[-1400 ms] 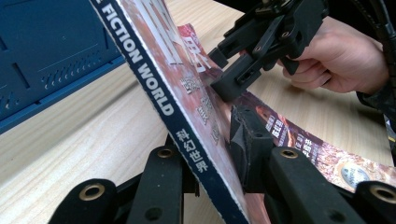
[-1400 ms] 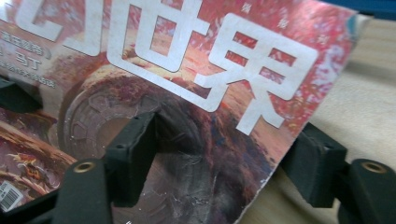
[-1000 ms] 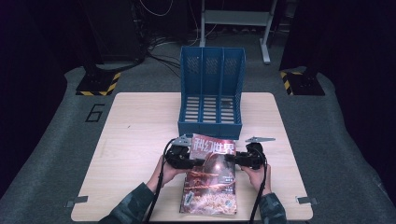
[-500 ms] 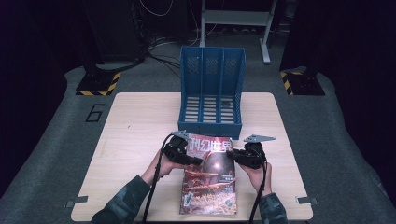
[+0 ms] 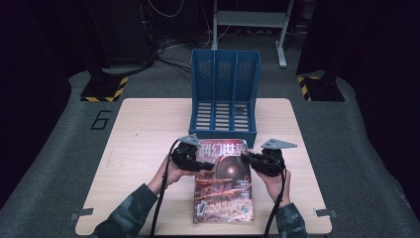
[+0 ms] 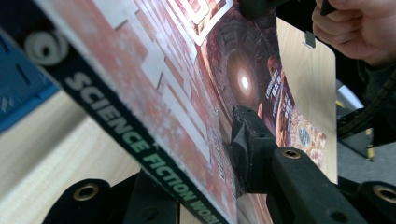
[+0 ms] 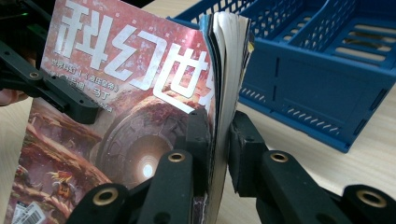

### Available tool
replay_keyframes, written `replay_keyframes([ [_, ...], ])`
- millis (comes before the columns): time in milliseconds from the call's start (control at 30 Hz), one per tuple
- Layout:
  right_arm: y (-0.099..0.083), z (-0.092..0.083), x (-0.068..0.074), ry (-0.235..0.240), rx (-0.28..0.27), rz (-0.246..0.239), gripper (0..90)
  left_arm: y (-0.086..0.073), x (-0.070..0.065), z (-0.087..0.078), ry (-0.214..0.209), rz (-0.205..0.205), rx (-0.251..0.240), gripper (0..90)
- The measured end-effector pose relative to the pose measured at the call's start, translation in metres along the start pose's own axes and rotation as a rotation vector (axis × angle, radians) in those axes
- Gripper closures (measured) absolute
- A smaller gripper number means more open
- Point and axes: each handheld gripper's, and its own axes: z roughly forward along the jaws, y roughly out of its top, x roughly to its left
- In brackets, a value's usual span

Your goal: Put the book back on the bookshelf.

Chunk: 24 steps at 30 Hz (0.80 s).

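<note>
A magazine (image 5: 224,183) with a reddish-brown cover is seen, bearing large white Chinese characters across the top and a glowing round portal at mid-cover. "SCIENCE FICTION" is printed in white on its dark spine. Its top end is raised and tilted; its bottom end lies near the bench's near edge. A barcode is seen at 1 lower corner.

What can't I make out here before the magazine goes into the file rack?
- Magazine back cover: faces away in all three views.
- Left tongs, one jaw's pad: left gripper view, behind the spine edge.
- Blue file rack slots: right gripper view, cut off by the frame edge.
</note>
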Motion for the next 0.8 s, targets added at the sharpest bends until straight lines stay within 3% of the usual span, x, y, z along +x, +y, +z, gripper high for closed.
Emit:
replay_keyframes([
  [333, 0.011, -0.011, 0.004, -0.022, -0.054, -0.041, 80.6, 0.006, -0.014, -0.009, 0.076, 0.149, -0.06, 71.7],
  [467, 0.014, -0.014, 0.01, -0.043, -0.091, -0.093, 80.9, 0.008, -0.015, -0.011, 0.109, 0.141, -0.074, 71.3],
  [567, 0.016, -0.015, 0.015, -0.064, -0.114, -0.135, 81.2, 0.008, -0.017, -0.013, 0.125, 0.157, -0.084, 71.3],
  [800, 0.023, -0.019, 0.015, -0.05, -0.149, -0.133, 81.3, 0.009, -0.024, -0.019, 0.169, 0.23, -0.13, 71.5],
])
